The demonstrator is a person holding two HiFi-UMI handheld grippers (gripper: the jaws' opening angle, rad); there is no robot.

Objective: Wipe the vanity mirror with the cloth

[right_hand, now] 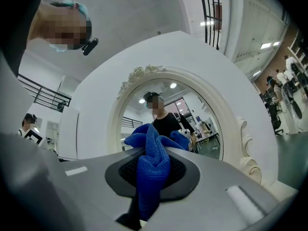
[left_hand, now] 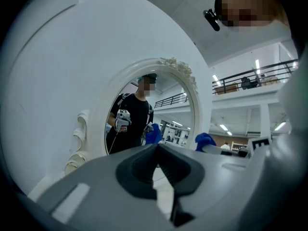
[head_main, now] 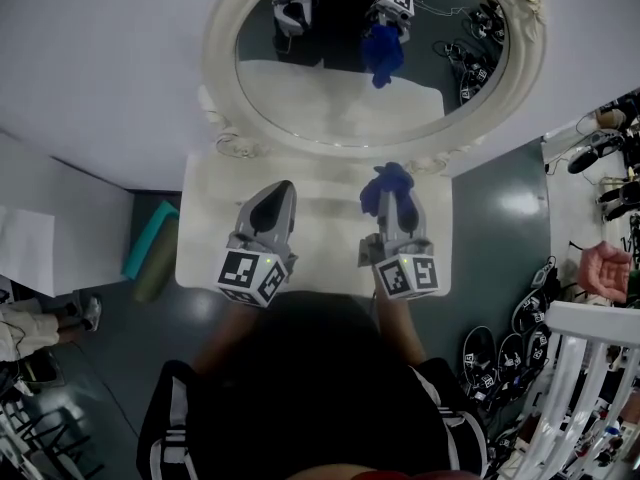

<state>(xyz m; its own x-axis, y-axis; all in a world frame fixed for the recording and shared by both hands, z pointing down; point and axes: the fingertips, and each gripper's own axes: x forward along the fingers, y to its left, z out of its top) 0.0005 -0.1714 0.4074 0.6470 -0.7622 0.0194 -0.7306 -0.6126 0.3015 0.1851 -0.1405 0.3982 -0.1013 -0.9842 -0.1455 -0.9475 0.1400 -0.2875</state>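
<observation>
An oval vanity mirror (head_main: 340, 78) in an ornate white frame (head_main: 222, 98) stands at the back of a small white table (head_main: 205, 238). My right gripper (head_main: 388, 183) is shut on a bunched blue cloth (head_main: 390, 180), held over the table just short of the mirror's lower frame. The cloth (right_hand: 151, 165) sticks up from between the jaws in the right gripper view, with the mirror (right_hand: 168, 119) beyond. My left gripper (head_main: 278, 193) hovers over the table's left half, jaws together and empty. In the left gripper view (left_hand: 157, 146) the mirror (left_hand: 149, 124) lies ahead.
The mirror reflects both grippers and the cloth. A teal item (head_main: 150, 243) stands on the floor left of the table. Marker discs (head_main: 500, 353) and a white rail (head_main: 580, 368) sit at the right. A person's hand (head_main: 608, 268) shows at the right edge.
</observation>
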